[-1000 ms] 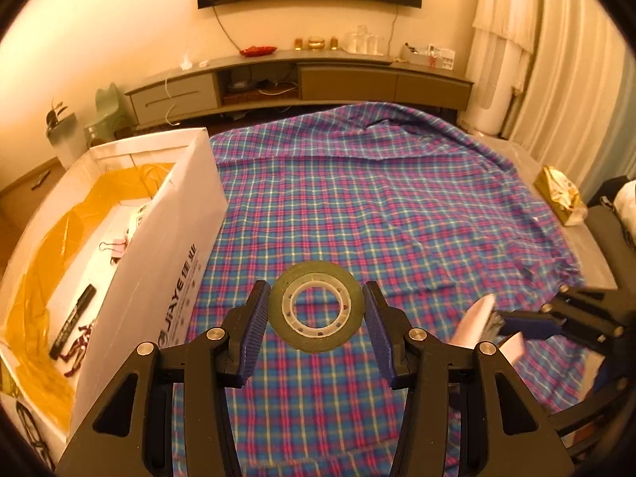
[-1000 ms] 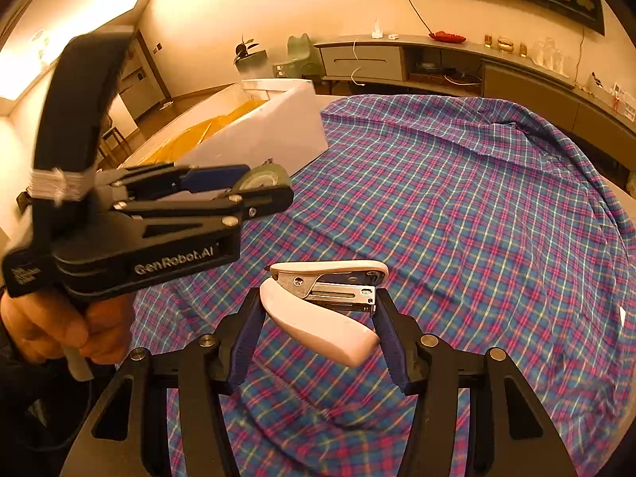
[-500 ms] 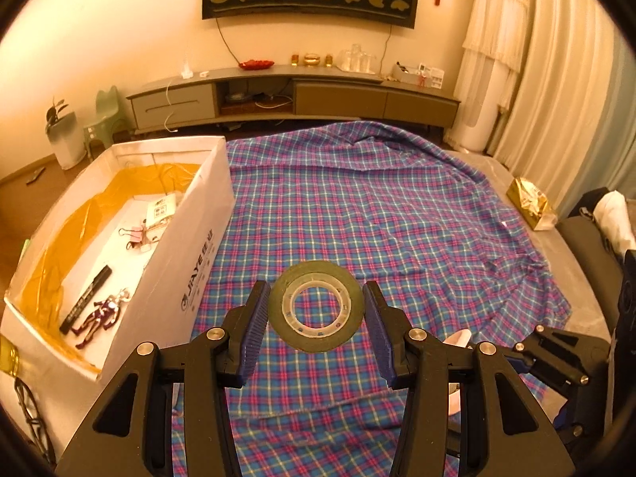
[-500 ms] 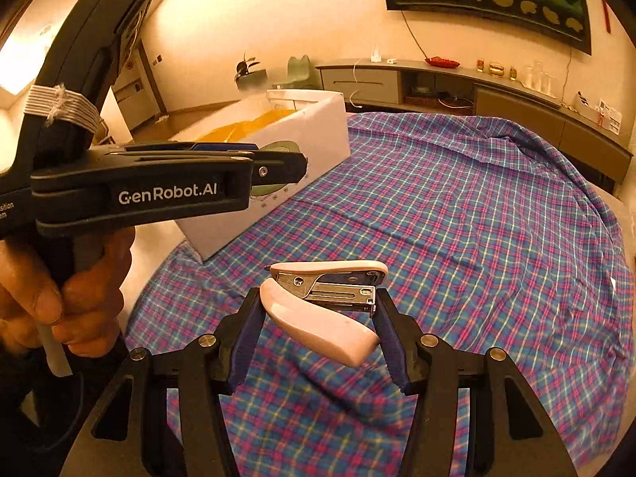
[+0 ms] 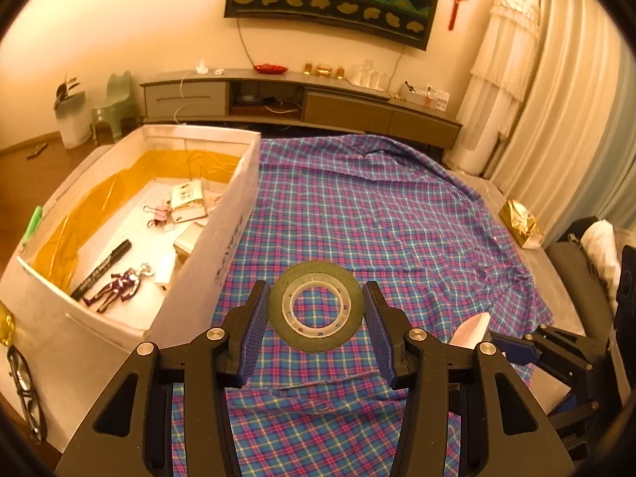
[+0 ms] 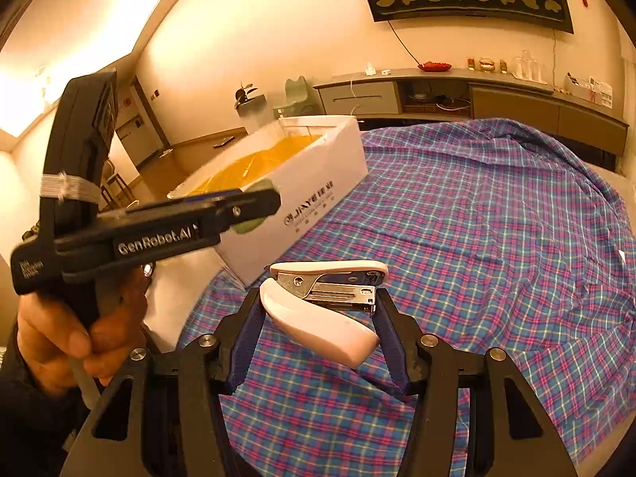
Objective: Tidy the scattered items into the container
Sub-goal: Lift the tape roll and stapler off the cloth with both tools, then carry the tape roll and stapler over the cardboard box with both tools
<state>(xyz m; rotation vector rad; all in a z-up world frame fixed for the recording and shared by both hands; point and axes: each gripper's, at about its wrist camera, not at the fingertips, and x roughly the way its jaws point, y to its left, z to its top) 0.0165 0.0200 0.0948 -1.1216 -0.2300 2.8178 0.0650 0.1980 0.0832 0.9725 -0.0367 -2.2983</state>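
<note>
**Ana:** Two grippers up, both loaded. The left gripper (image 5: pixel 316 326) is clamped on a tape roll (image 5: pixel 316 312), its blue pads pressed against the rim at three and nine o'clock, plaid showing through the core.

**Ben:** And the right gripper (image 6: pixel 318 320)?

**Ana:** Clamped on a pink stapler (image 6: pixel 324 306), lying crosswise between the pads, metal mouth towards three o'clock. Both items hang above the plaid cloth (image 5: pixel 377 218), not touching it.

**Ben:** Where's the box?

**Ana:** From the left wrist, the white box (image 5: pixel 222 246) sits at ten o'clock of the tape, open top, yellow liner (image 5: pixel 91 210) along the inner walls. Its near wall is just beside the left pad in the picture.

**Ben:** Anything inside?

**Ana:** A black marker (image 5: pixel 101 270), a small purple figure (image 5: pixel 119 286) next to it, pink binder clips (image 5: pixel 159 214) farther back, and a small packet (image 5: pixel 189 200). Pale bits by the near wall, I can't tell what.

**Ben:** From the right wrist?

**Ana:** The left gripper (image 6: pixel 254 208) crosses at nine to ten o'clock, gripped by a hand (image 6: pixel 75 338) low at eight. A green edge of the tape (image 6: pixel 248 224) peeks past its tip, in front of the box (image 6: pixel 314 183), which lies at eleven o'clock of the stapler.

**Ben:** Off the cloth?

**Ana:** Glasses (image 5: pixel 26 393) at eight o'clock, outside the box, and a gold bag (image 5: pixel 520 222) at three o'clock on the far edge.
</note>
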